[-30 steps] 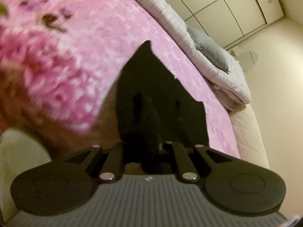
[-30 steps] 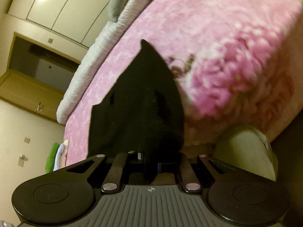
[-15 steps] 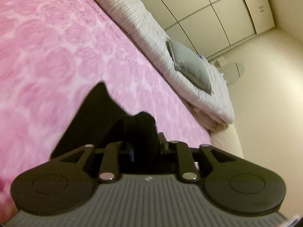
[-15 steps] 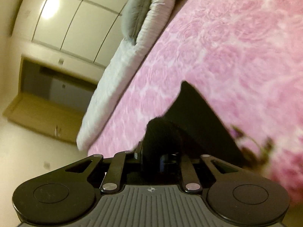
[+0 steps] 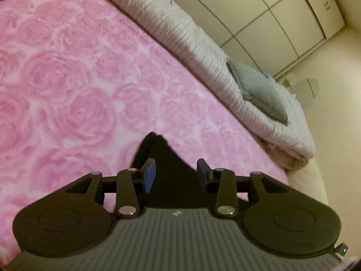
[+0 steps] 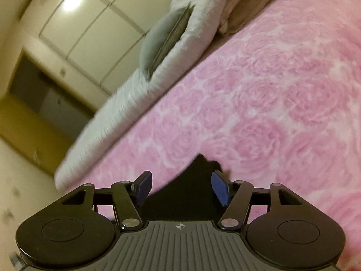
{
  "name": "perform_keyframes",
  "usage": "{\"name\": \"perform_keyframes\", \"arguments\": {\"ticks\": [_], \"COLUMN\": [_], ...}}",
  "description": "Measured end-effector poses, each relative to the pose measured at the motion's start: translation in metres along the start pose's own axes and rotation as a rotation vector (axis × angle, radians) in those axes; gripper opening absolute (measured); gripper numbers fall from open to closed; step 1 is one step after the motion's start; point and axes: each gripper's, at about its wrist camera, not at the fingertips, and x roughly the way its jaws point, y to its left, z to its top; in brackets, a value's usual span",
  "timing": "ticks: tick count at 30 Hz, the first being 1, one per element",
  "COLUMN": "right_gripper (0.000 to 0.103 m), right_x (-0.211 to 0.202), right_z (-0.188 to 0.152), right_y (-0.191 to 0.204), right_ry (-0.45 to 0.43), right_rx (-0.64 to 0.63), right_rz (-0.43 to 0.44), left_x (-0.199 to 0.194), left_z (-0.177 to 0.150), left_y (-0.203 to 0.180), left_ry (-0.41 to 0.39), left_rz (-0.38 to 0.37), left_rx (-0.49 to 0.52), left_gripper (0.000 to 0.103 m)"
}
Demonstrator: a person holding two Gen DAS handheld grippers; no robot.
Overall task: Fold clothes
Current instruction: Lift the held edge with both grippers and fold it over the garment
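Between the left tongs' [image 5: 176, 176] blue pads [image 5: 149, 176] a black cloth [image 5: 167, 158] corner lies flat on the pink spread [image 5: 67, 90]. These tongs are released now; half a second ago they were clenched on that corner, and a second ago they held it up off the bed. Past them to the right runs the quilt roll [image 5: 203, 52] with a grey cushion [image 5: 257, 94].

Same story at the right tongs [image 6: 180, 187]: jaws spread wide, pads [image 6: 220, 187] clear of the cloth [image 6: 191, 187], which they pinched until a moment ago. Its corner peaks just ahead of them, on the spread [image 6: 270, 101].

Both corners have been carried forward, laid down and let go, so one fold looks placed. How much of the cloth is folded is hidden below both tongs.
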Motion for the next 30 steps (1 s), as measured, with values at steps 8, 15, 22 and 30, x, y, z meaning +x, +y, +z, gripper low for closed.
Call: {"name": "perform_keyframes", "arguments": {"ticks": [8, 15, 22, 30], "right_gripper": [0.062, 0.056, 0.006, 0.006], "right_x": [0.061, 0.102, 0.113, 0.144], "right_z": [-0.004, 0.007, 0.009, 0.017], "right_y": [-0.022, -0.031, 0.001, 0.012], "right_ry": [0.151, 0.216, 0.146, 0.07], "right_rx": [-0.03, 0.014, -0.285, -0.413], "right_rz": [-0.068, -0.043, -0.017, -0.053], "left_x": [0.057, 0.112, 0.099, 0.107], "left_z": [0.002, 0.011, 0.006, 0.013], "left_y": [0.004, 0.009, 0.01, 0.02], "left_ry": [0.087, 0.125, 0.007, -0.04], "left_rz": [0.058, 0.047, -0.032, -0.007], "left_rx": [0.1, 0.136, 0.193, 0.174], "left_gripper": [0.039, 0.034, 0.008, 0.007]}}
